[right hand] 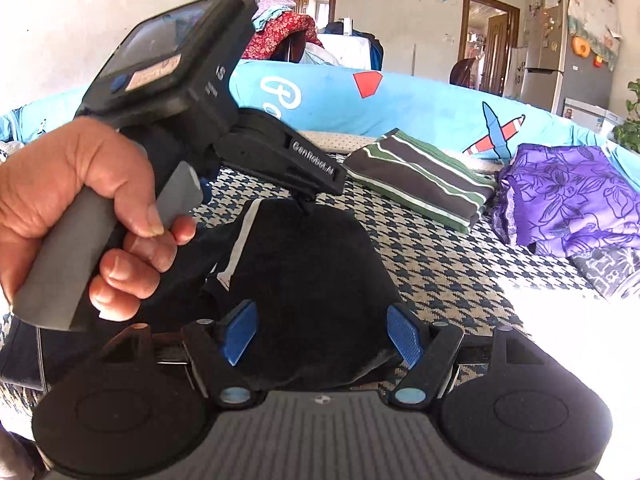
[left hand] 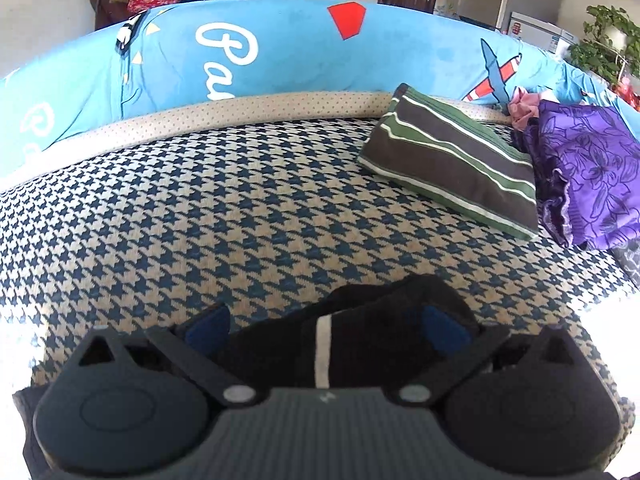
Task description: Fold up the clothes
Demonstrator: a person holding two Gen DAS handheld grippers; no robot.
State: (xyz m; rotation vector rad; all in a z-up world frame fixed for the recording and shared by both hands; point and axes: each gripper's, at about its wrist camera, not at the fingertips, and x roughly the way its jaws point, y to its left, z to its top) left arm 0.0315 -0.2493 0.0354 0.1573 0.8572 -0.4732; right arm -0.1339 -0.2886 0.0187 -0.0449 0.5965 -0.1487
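The black garment (right hand: 304, 280) with a thin white stripe lies bunched on the houndstooth sofa seat (left hand: 200, 208), at the near edge of the seat, right under both tools. No box, basket or other container shows in either view; the clothes sit straight on the sofa.

Further back on the seat, towards the right, a folded striped garment (left hand: 452, 160) in brown, green and white lies flat. Just beside it on the right sits a crumpled purple floral garment (left hand: 592, 172), with a bit of pink cloth (left hand: 524, 106) at its far edge. A blue printed cover (left hand: 300, 52) drapes the sofa back behind them.

The left tool (left hand: 324, 328) tilts steeply down over the black garment. Dark cloth fills the gap between its blue pads and hides part of the right one, but the pictures do not settle whether the pads press on it. In the right wrist view a left hand (right hand: 76, 216) wraps the grey handle, fingers curled round it, and the tool's nose meets the top of the black heap.

The right tool (right hand: 320, 336) points down at a gentler slant, its blue pads spread wide, standing on either side of the garment's near fold with no clear contact.
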